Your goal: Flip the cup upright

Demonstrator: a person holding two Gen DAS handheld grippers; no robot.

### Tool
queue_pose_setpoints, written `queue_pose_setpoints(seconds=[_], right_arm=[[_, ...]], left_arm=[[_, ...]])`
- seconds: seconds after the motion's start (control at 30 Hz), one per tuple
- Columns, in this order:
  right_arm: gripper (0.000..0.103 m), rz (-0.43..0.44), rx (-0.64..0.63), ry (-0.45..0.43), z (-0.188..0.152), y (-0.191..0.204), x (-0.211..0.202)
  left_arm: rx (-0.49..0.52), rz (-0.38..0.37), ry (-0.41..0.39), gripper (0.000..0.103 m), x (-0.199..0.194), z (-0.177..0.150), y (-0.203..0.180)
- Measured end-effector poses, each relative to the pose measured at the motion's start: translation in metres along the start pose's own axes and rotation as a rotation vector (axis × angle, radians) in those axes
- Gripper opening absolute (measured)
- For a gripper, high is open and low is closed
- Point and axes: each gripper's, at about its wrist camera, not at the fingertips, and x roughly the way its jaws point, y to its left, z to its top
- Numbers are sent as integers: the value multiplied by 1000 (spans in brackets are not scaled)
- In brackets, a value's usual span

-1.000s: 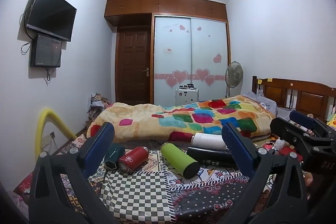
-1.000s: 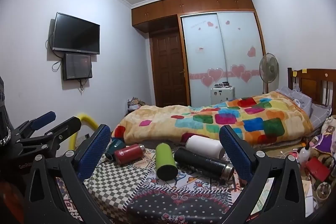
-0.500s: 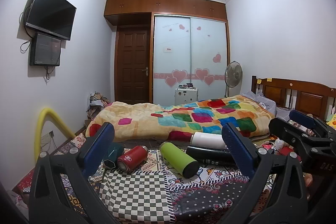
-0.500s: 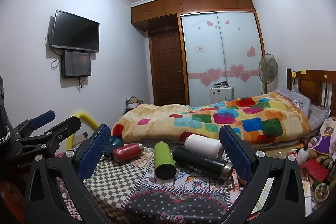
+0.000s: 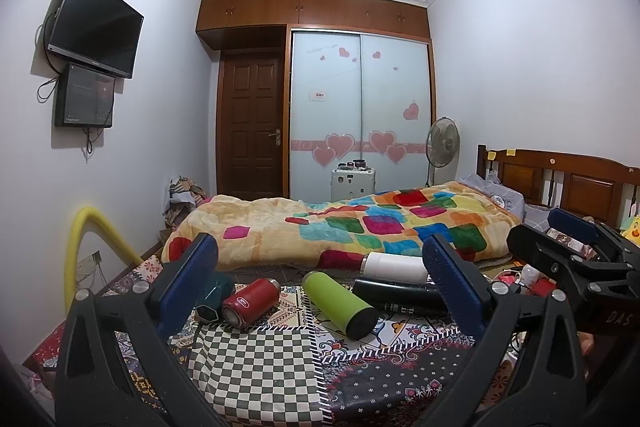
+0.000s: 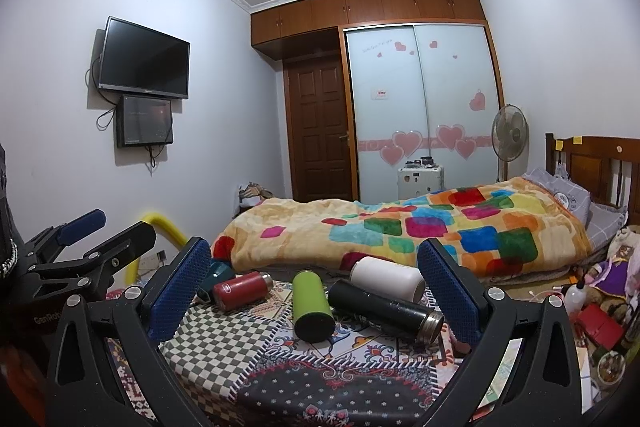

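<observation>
Five flasks lie on their sides on the patterned tabletop (image 5: 256, 367), none upright: a dark-green faceted cup (image 5: 214, 297), a red flask (image 5: 250, 302), a lime-green flask (image 5: 340, 303), a black flask (image 5: 400, 301) and a white flask (image 5: 394, 265). Both tools hang wide open and empty, well short of them. The left tool (image 5: 320, 291) frames the red and lime flasks; the right tool (image 6: 314, 291) has the lime one dead ahead, its long axis pointing base-first at the camera. The right looks better placed. "GenRob" and "DAS" show on the tool bodies; the flask labels are unreadable.
</observation>
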Motion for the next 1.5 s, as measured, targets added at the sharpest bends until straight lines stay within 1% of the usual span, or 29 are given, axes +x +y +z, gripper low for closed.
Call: queue_pose_setpoints(seconds=[1.23,1.5], right_arm=[[103,5,-8,1,0,5,0],[103,6,-7,23,-2,6,9]], left_arm=[[-4,-3,3,103,0,-6,1],[10,1,10,103,6,-10,4]])
